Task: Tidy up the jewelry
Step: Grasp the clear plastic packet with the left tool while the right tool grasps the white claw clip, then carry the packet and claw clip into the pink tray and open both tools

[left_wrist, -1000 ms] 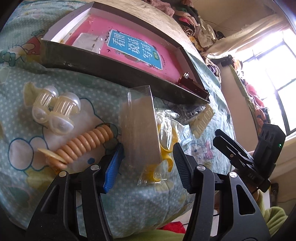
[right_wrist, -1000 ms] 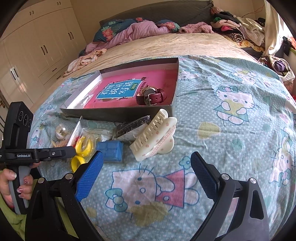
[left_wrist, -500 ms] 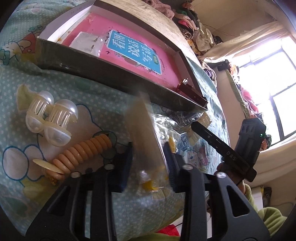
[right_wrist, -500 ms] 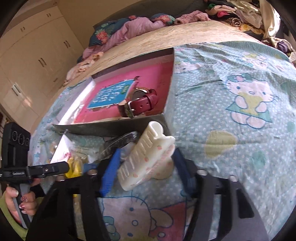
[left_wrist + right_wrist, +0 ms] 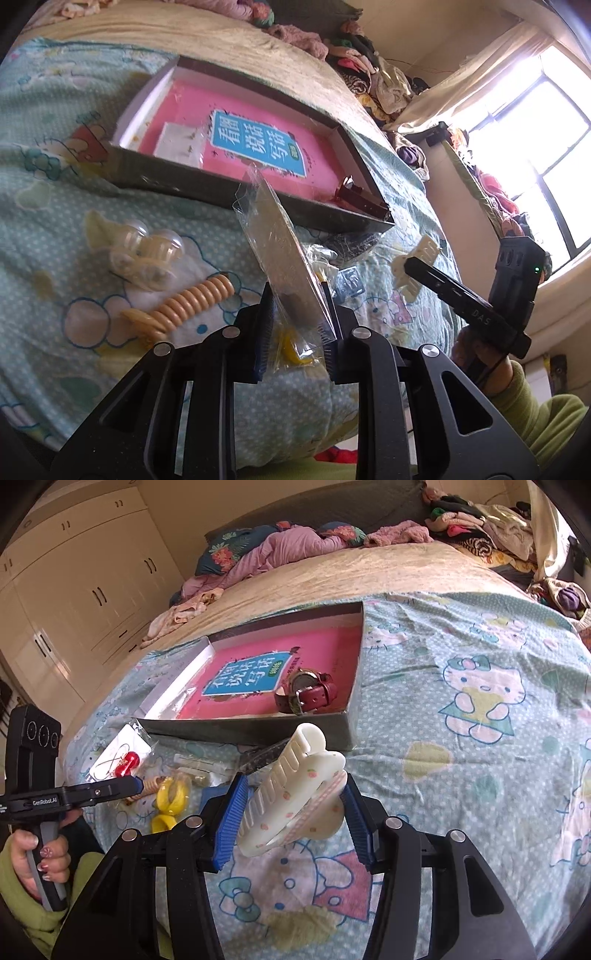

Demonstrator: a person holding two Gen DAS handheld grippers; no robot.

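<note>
My left gripper point(image 5: 297, 332) is shut on a clear plastic packet of earrings point(image 5: 282, 254) and holds it tilted above the bedspread. The packet also shows in the right wrist view point(image 5: 120, 755), with red earrings on a white card. My right gripper point(image 5: 291, 814) is shut on a large cream hair claw point(image 5: 291, 794), lifted off the bed. The hair claw also shows in the left wrist view point(image 5: 415, 258). An open grey box point(image 5: 258, 731) with a pink book inside holds a red-strapped watch point(image 5: 306, 694). The box lies just beyond both grippers point(image 5: 207, 188).
A beige spiral hair tie point(image 5: 192, 302) and a clear bobble clip point(image 5: 147, 251) lie left of the left gripper. Yellow rings in a bag point(image 5: 170, 801), a blue box point(image 5: 210, 794) and a dark patterned clip point(image 5: 262, 757) lie between the grippers. Clothes are piled at the bed's far end.
Both grippers have closed, the left on the earring packet and the right on the hair claw. Both things have been lifted off the bedspread.
</note>
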